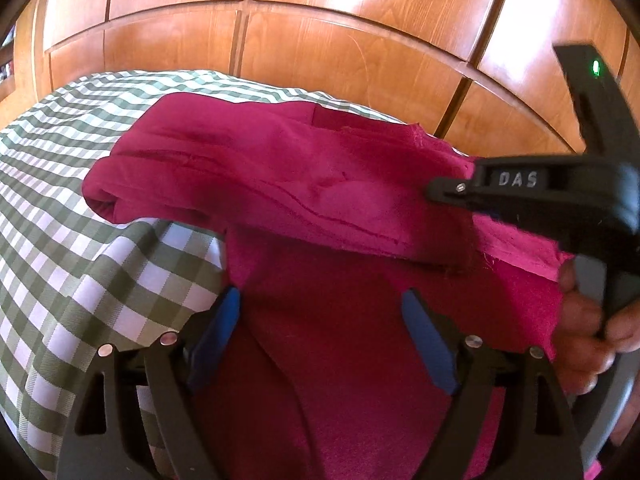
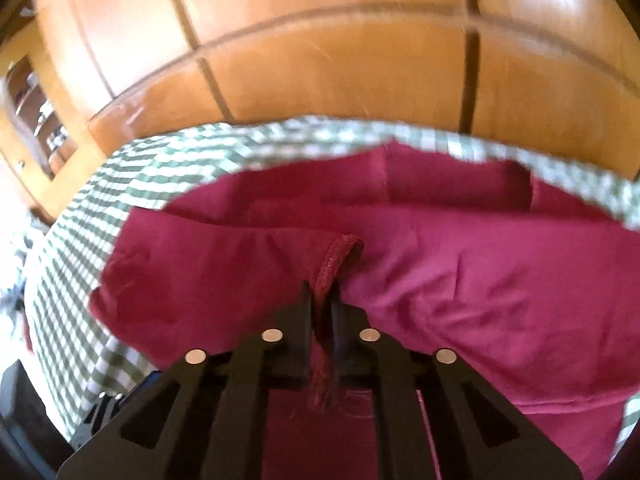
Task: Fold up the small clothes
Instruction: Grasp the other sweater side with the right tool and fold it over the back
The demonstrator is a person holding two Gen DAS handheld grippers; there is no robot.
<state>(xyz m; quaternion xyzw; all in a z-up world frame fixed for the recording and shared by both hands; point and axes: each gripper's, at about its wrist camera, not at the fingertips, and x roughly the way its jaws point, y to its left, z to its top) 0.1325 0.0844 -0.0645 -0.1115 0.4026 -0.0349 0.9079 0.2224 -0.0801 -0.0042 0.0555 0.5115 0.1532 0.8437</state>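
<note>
Checked cloth (image 1: 80,264) bears one magenta garment (image 1: 304,184); left claw (image 1: 320,332) gapes, right claw (image 2: 321,300) pinches its hem.

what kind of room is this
Most likely a room in a home, perhaps a bedroom or dining room. A green-and-white checked cloth covers the surface where the magenta garment lies, glossy wooden panelled doors stand behind it, and a small shelved cabinet sits at the side.

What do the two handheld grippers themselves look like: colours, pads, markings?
Left gripper: black plastic linkage arms, silver round pivot pins, blue pads. Right gripper: same black frame and silver pins; its side reads "DAS", with a green light on its handle.
</note>
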